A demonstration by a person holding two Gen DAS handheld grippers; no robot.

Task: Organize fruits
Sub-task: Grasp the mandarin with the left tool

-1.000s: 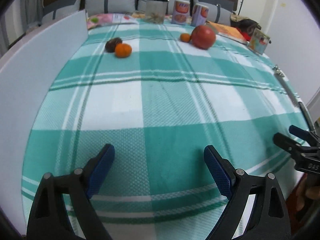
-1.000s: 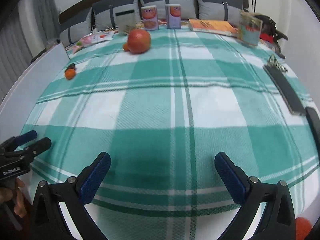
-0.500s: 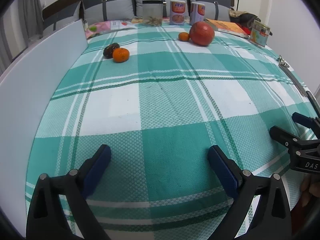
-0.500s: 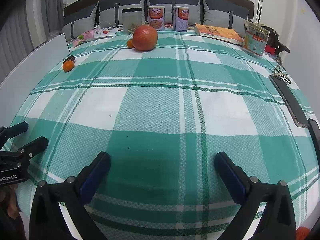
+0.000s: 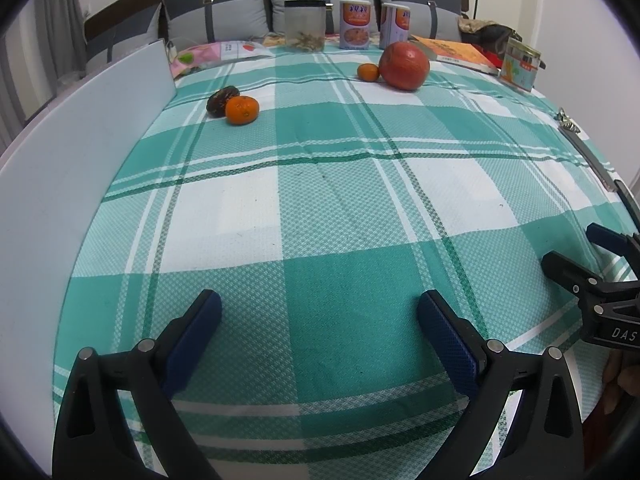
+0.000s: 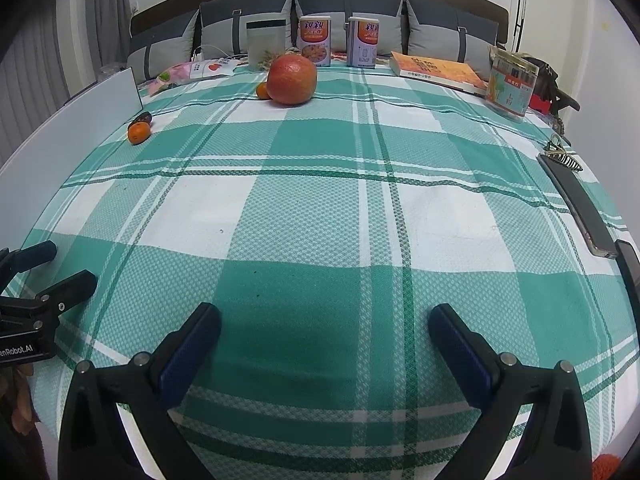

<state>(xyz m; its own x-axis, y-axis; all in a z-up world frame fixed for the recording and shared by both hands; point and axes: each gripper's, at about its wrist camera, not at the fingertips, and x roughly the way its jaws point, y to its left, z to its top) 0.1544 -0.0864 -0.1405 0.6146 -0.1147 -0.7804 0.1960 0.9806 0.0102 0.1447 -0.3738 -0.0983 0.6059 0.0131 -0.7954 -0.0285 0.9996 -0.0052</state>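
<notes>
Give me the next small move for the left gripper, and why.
Probably reach the left gripper forward-left toward the small orange. Its jaws have just opened wide with nothing between them, and that fruit, beside a dark fruit, lies nearest on its side.

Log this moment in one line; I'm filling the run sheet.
left gripper: open, empty | right gripper: open, empty | fruits untouched: large red fruit, orange

big red-orange fruit, tangerines, possibly date
</notes>
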